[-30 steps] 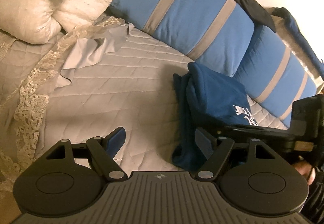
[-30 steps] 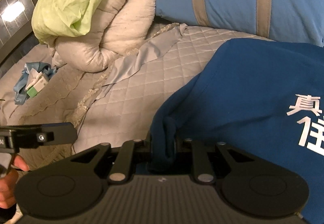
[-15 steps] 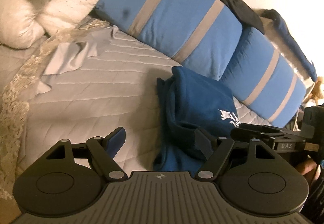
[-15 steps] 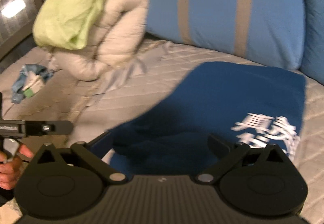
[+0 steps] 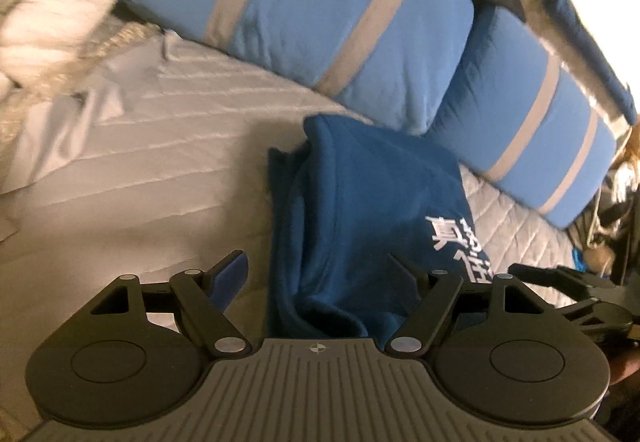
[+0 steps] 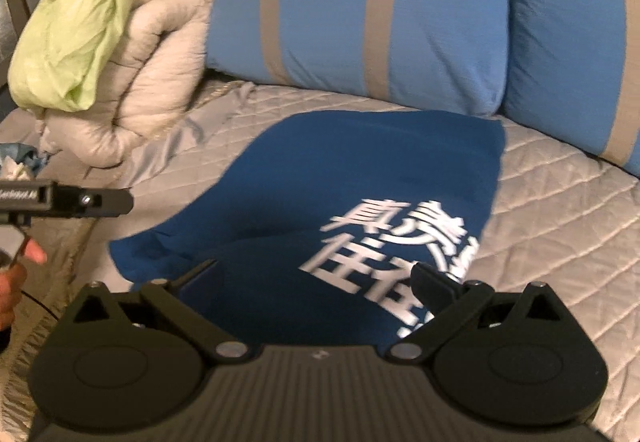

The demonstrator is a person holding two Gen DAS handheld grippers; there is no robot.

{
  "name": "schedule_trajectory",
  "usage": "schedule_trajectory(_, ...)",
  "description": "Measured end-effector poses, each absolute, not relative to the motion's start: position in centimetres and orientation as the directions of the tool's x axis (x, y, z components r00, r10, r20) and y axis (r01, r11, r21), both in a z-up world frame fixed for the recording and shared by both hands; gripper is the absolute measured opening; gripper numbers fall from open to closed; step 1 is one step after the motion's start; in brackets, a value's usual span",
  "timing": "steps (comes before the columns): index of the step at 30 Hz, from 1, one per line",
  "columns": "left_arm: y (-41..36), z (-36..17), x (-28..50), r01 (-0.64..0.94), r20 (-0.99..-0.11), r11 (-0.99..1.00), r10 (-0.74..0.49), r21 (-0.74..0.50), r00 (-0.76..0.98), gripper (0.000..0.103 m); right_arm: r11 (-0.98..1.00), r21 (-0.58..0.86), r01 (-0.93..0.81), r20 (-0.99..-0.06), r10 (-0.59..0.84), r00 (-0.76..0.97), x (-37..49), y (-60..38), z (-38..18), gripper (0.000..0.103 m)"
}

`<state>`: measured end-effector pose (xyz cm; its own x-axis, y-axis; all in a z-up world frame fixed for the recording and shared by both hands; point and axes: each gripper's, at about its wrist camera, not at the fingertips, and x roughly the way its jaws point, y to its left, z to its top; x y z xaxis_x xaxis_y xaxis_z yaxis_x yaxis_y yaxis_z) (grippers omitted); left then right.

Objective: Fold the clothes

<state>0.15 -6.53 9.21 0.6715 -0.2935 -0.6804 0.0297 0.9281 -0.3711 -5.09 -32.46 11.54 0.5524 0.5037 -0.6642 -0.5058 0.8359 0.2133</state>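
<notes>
A dark blue garment with white printed characters lies folded on the quilted bed, seen in the left wrist view [image 5: 360, 210] and in the right wrist view [image 6: 360, 182]. My left gripper [image 5: 316, 274] is open and empty, with the garment's near edge between its jaws, not pinched. My right gripper [image 6: 320, 274] is open and empty just above the garment's near part. The right gripper's body shows at the right edge of the left wrist view [image 5: 568, 282]. The left gripper's body shows at the left of the right wrist view [image 6: 72, 198].
Two blue pillows with grey stripes [image 6: 360, 10] lie behind the garment. A bunched beige quilt [image 6: 152, 62] with a light green cloth [image 6: 76, 14] sits at the left. A grey sheet flap [image 5: 80, 110] lies on the quilted bed cover [image 6: 560, 202].
My right gripper has let go of the blue garment, opened and pulled back. The garment now lies flat. My left gripper has swung right, so the garment sits between its open jaws.
</notes>
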Motion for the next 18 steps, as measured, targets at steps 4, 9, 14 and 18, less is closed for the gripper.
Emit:
schedule_trajectory(4, -7.2, 7.9, 2.1, 0.063, -0.725, 0.931, -0.321, -0.358, 0.609, 0.076, 0.847, 0.23, -0.48, -0.666, 0.496, 0.556, -4.7, -34.0, 11.2, 0.103)
schedule_trajectory(9, -7.4, 6.4, 3.7, 0.071, -0.772, 0.94, -0.316, -0.334, 0.552, 0.075, 0.856, 0.248, -0.454, -0.669, 0.49, 0.558, -4.2, -35.5, 10.7, 0.103)
schedule_trajectory(14, -6.2, 3.8, 4.8, 0.023, -0.801, 0.911, -0.375, -0.413, 0.467, 0.076, 0.858, 0.281, -0.429, -0.665, 0.497, 0.558, -3.9, -36.8, 10.1, 0.103)
schedule_trajectory(18, -4.7, 2.4, 4.7, -0.017, -0.755, 0.841, -0.476, -0.541, 0.451, 0.076, 0.859, 0.297, -0.417, -0.661, 0.5, 0.559, -3.7, -37.5, 9.5, 0.103)
